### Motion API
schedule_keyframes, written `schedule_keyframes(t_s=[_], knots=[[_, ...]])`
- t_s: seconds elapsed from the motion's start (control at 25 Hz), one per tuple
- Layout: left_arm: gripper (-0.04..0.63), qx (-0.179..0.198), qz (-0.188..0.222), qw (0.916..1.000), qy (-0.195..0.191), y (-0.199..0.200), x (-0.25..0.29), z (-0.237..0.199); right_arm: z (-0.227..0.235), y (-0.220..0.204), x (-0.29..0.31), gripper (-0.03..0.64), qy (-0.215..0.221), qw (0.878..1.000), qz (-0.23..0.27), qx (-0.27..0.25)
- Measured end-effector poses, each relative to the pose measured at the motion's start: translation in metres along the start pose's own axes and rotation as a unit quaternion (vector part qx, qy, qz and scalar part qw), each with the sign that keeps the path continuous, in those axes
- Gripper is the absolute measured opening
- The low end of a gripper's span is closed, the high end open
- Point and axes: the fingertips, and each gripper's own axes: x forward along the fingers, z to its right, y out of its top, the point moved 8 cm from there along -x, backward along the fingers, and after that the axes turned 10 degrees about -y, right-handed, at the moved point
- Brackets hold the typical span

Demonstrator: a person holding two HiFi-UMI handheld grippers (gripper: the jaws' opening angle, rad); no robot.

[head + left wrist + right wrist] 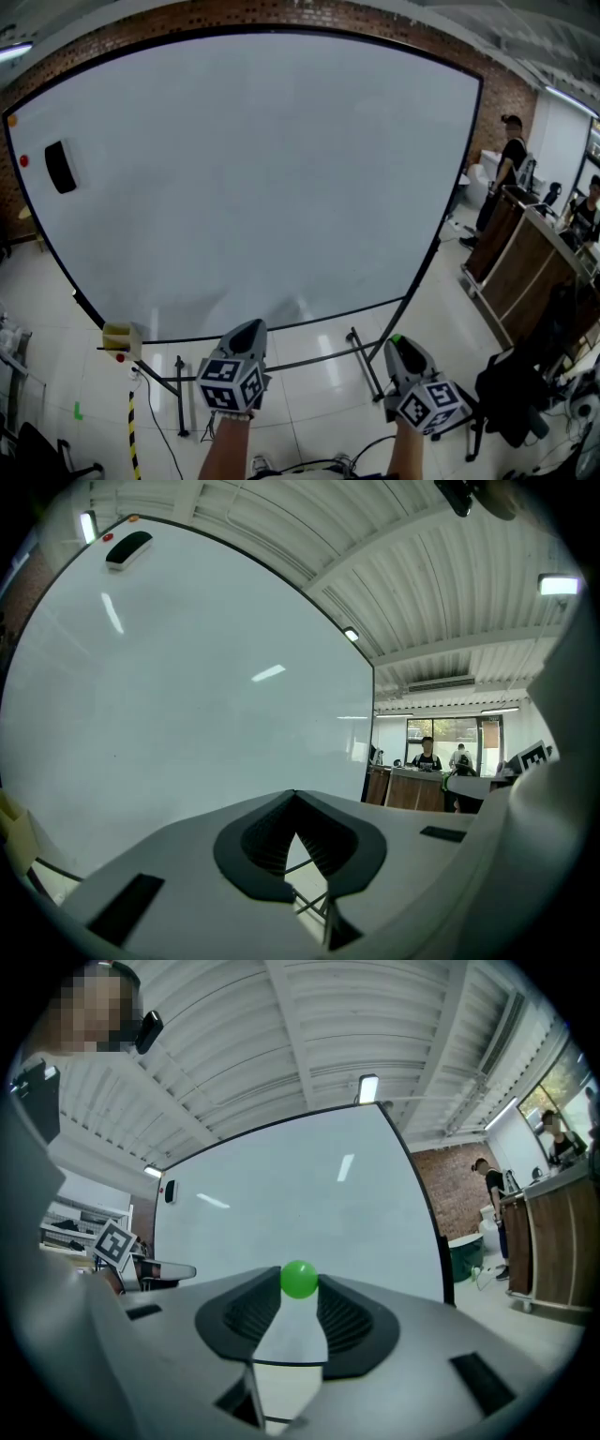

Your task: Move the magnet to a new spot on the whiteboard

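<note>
The right claw (pixel 300 1288), pinching the green magnet (pixel 299 1278), should press it squarely onto bare whiteboard (pixel 262 169) before releasing; the left claw (pixel 296 795) sits closed.

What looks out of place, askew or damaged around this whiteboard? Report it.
Nothing stands out. The whiteboard is clean, with the eraser and a red magnet near its upper left corner. The green magnet is off the board only because the right gripper holds it between its jaw tips.

cut off, bottom edge: person's two forearms (pixel 228 450) | too small to tell: orange speck (pixel 11 120), corner of large white whiteboard (pixel 253 178)
</note>
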Motion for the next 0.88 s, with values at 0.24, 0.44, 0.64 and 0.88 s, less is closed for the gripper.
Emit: schedule_keyframes(t_s=[0.24,0.44,0.64,0.88], knots=[[-0.009,0.006,-0.009,0.9999,-0.007,-0.002,0.005,0.004,0.003,-0.001,0.0,0.138,0.0,1.0,0.0,0.002],[-0.008,0.006,-0.007,0.9999,0.008,-0.001,0.008,0.003,0.005,-0.002,0.002,0.138,0.0,1.0,0.0,0.005],[-0.006,0.005,-0.008,0.9999,0.011,-0.001,0.01,0.002,0.004,-0.001,0.005,0.138,0.003,1.0,-0.001,0.002],[-0.006,0.001,-0.012,0.9998,0.013,-0.002,0.013,-0.002,-0.001,0.008,0.021,0.138,0.014,1.0,0.006,-0.019]])
